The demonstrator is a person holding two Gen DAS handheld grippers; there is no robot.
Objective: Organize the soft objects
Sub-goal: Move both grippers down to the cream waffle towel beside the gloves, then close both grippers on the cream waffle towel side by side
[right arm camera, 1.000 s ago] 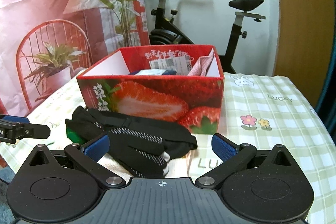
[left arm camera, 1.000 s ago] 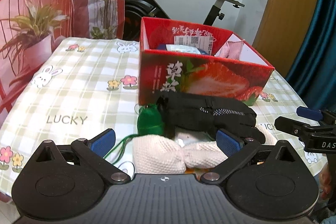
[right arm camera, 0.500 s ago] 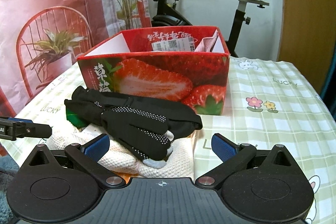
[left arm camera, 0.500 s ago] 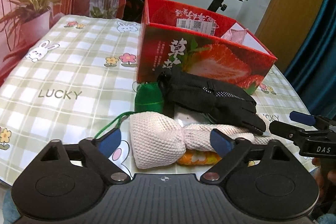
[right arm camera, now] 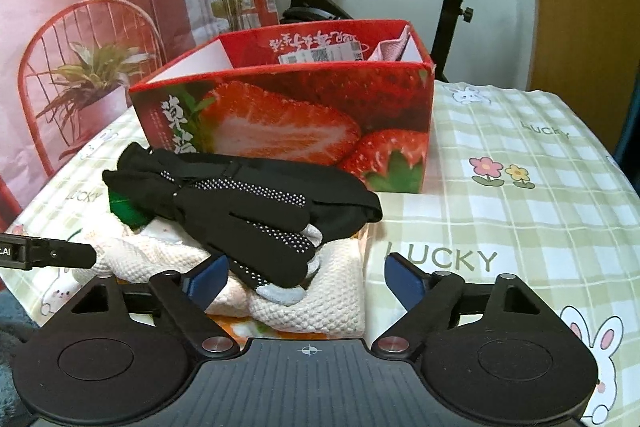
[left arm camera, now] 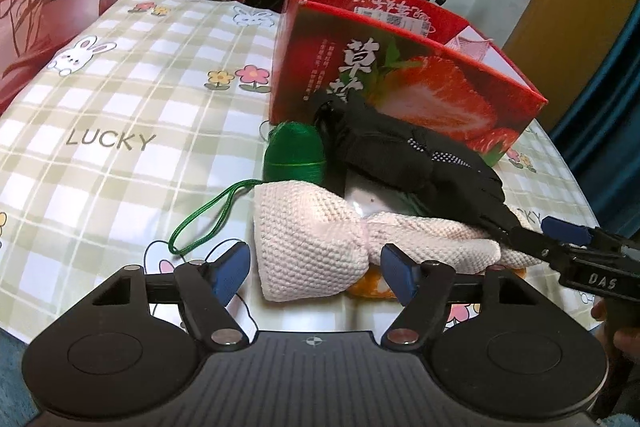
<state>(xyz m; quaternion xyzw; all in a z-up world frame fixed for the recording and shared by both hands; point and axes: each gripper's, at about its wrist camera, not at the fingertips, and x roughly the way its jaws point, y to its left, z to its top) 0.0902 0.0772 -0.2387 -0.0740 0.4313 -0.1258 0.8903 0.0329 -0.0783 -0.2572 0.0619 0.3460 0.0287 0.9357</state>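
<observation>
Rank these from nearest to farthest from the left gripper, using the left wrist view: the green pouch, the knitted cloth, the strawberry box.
1. Knitted cloth: lies between the left gripper's open jaws.
2. Green pouch: just behind the cloth, slightly left.
3. Strawberry box: farthest back, behind the pouch.

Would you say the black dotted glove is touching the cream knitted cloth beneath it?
Touching. In the right wrist view the black dotted glove lies draped directly over the cream knitted cloth, its fingertips resting on the knit with no gap visible.
</observation>
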